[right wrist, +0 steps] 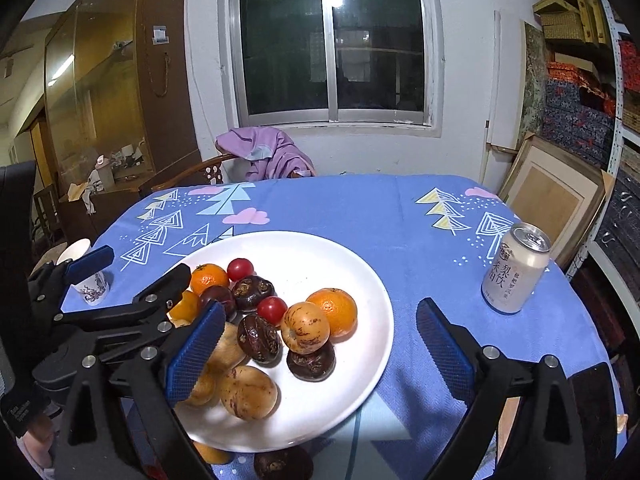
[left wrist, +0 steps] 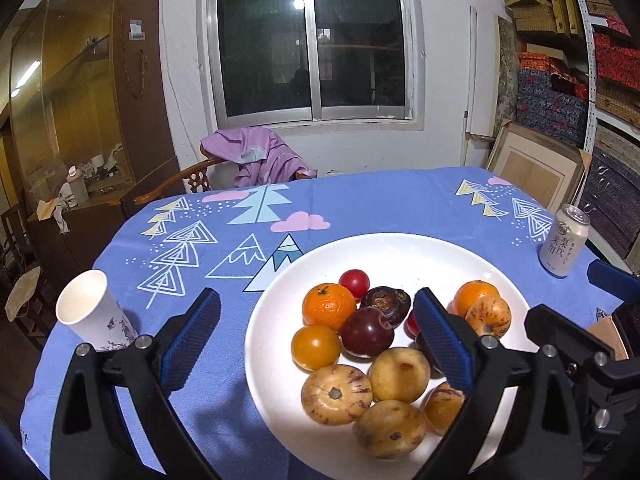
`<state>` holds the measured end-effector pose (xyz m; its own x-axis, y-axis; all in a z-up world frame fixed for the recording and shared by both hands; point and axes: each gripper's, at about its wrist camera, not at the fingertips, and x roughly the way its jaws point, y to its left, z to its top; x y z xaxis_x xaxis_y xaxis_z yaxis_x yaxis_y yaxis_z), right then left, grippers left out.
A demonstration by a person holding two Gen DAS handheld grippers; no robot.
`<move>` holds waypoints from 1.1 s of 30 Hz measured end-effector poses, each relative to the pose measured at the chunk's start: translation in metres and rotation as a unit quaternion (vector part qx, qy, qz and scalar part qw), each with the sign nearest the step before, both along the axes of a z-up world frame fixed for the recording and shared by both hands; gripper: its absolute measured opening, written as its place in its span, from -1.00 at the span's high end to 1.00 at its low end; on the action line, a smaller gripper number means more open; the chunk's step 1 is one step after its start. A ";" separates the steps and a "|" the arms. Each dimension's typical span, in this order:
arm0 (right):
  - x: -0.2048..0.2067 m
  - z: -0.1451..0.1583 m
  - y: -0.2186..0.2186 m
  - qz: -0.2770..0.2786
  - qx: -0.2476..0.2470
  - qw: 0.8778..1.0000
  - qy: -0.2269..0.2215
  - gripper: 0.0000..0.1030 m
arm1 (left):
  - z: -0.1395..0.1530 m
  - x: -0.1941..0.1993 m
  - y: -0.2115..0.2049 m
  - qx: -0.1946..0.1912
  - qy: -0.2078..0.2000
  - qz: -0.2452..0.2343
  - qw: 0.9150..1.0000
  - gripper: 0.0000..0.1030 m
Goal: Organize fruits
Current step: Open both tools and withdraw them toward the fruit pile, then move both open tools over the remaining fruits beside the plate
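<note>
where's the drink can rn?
The drink can stands upright on the blue tablecloth at the table's far right, off the white plate and apart from it, with a framed picture leaning behind it.

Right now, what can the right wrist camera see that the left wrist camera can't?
Only the right wrist view shows two fruits lying off the plate at its near edge: an orange one and a dark one.

Only the left wrist view shows the whole paper cup; in the right view it is half hidden behind the left tool.

Both show the white plate of fruit, the drink can and the blue tablecloth.
</note>
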<state>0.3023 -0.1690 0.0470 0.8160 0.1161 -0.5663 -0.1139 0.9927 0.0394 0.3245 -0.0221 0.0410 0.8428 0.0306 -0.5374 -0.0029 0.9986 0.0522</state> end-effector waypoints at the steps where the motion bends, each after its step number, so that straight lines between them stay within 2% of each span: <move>1: -0.003 0.000 0.000 0.001 0.000 1.000 -0.002 -0.93 | 0.001 -0.003 0.000 0.002 0.000 0.000 1.000 -0.85; 7: -0.028 0.000 -0.009 0.001 0.012 1.000 0.000 -0.93 | 0.007 -0.029 -0.008 0.015 0.000 -0.012 1.000 -0.85; 14: -0.075 -0.001 -0.015 0.012 0.020 1.000 -0.018 -0.93 | -0.008 -0.083 -0.011 0.053 0.012 -0.024 0.998 -0.90; 19: -0.105 0.000 -0.021 0.016 0.019 0.999 -0.039 -0.93 | -0.013 -0.120 0.011 0.034 0.017 -0.014 0.999 -0.92; 26: -0.130 -0.002 -0.047 -0.017 0.050 0.998 -0.043 -0.93 | -0.028 -0.162 0.053 -0.039 0.049 -0.004 0.998 -0.92; 29: -0.134 0.000 -0.061 -0.038 0.069 0.996 -0.051 -0.93 | -0.036 -0.170 0.050 -0.035 0.059 -0.013 0.998 -0.92; 33: -0.125 -0.005 -0.082 -0.068 0.110 0.991 -0.031 -0.93 | -0.045 -0.171 0.022 0.005 0.072 -0.050 0.996 -0.92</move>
<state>0.1770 -0.2513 0.0418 0.8655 0.1179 -0.4869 0.0110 0.9672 0.2538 0.1531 0.0001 -0.0039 0.7561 -0.0430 -0.6530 0.1043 0.9930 0.0554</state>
